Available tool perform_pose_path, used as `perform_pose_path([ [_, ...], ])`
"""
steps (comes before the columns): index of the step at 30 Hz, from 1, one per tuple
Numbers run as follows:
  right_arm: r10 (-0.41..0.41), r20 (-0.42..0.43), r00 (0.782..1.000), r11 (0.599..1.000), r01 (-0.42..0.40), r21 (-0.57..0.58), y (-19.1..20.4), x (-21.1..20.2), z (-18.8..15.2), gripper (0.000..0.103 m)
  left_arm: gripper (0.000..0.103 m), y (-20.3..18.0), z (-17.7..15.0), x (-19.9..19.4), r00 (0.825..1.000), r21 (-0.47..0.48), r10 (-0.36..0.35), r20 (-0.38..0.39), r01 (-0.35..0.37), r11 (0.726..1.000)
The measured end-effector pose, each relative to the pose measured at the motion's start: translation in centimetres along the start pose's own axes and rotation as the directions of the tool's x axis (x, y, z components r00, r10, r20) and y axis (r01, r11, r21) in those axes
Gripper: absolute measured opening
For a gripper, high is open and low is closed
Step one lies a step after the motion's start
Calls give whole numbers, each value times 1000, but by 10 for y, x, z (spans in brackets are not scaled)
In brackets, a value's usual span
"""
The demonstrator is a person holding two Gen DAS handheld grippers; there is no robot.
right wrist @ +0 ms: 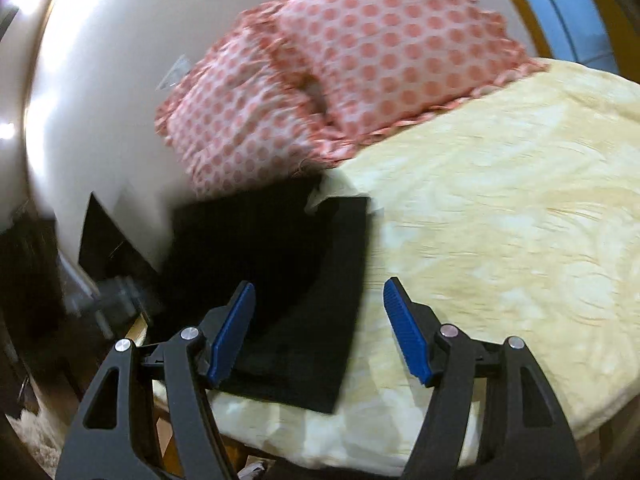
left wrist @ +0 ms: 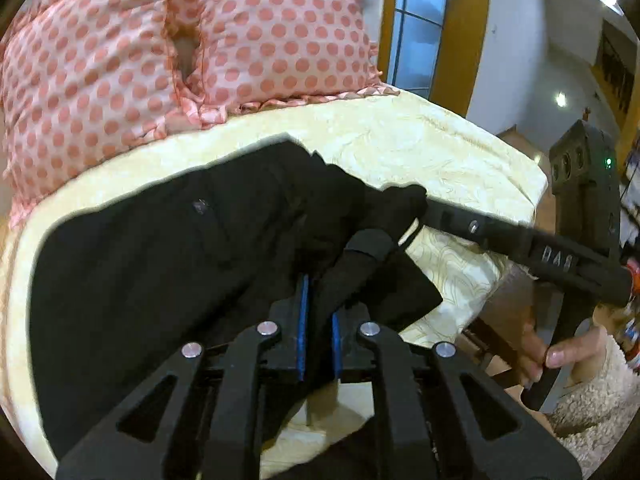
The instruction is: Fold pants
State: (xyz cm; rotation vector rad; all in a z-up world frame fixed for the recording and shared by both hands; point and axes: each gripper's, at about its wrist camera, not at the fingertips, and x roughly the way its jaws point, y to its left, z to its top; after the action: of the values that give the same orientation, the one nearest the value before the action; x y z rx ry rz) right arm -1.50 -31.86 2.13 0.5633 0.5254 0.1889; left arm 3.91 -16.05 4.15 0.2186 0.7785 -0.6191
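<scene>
Black pants (left wrist: 160, 248) lie on a cream bedspread (left wrist: 420, 152). My left gripper (left wrist: 318, 336) is shut on a bunched fold of the pants, blue pads (left wrist: 302, 320) pressed on the cloth. The right gripper's arm (left wrist: 520, 240) reaches in from the right, its tip against a raised edge of the pants. In the right wrist view the right gripper (right wrist: 320, 332) is open and empty, over the flat pant leg (right wrist: 304, 320) near the bed's front edge.
Two pink polka-dot pillows (left wrist: 180, 52) lie at the head of the bed, also in the right wrist view (right wrist: 340, 64). A white wall (right wrist: 100, 120) stands left of the bed. A window with a yellow frame (left wrist: 424, 20) lies beyond. The bedspread (right wrist: 500, 220) stretches to the right.
</scene>
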Motion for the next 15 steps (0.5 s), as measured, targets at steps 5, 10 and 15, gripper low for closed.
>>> perform_pose_path([
  [5, -31, 26, 999, 999, 30, 23, -11, -5, 8, 69, 9, 8, 11, -41, 992, -21, 4, 128, -1, 1000],
  [10, -64, 68, 996, 997, 61, 40, -18, -10, 15, 69, 9, -18, -10, -14, 998, 38, -46, 47, 45, 998],
  [15, -86, 70, 994, 995, 82, 53, -21, -13, 18, 69, 21, -16, -20, -10, 995, 55, -61, 75, 56, 997],
])
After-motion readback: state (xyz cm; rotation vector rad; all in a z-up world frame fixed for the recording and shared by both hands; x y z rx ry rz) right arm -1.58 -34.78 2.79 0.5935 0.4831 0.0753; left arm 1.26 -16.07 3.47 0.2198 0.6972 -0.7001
